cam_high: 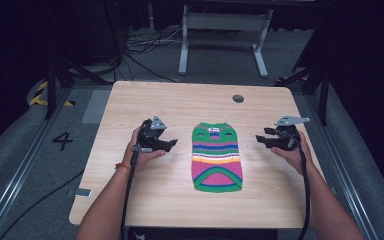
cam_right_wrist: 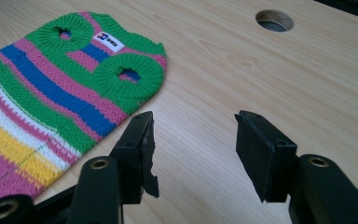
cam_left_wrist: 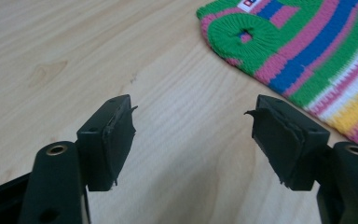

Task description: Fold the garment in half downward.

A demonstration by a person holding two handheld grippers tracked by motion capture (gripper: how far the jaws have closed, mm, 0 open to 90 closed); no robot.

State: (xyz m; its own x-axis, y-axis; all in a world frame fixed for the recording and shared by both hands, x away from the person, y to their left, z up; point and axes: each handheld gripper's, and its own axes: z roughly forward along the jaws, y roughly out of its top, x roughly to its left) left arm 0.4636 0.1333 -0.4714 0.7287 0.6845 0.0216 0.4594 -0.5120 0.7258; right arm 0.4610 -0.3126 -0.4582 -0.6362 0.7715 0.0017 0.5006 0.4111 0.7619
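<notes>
A small striped knitted garment [cam_high: 217,157] lies flat at the middle of the wooden surface [cam_high: 180,105], neck end toward the far edge. The left gripper [cam_high: 169,143] sits just off its left side, jaws spread and holding nothing, with bare wood between them. The right gripper [cam_high: 261,139] waits apart from the right side, jaws likewise spread and empty. Bare wood rings the garment on every side; a round hole [cam_high: 238,98] sits near the far edge.
</notes>
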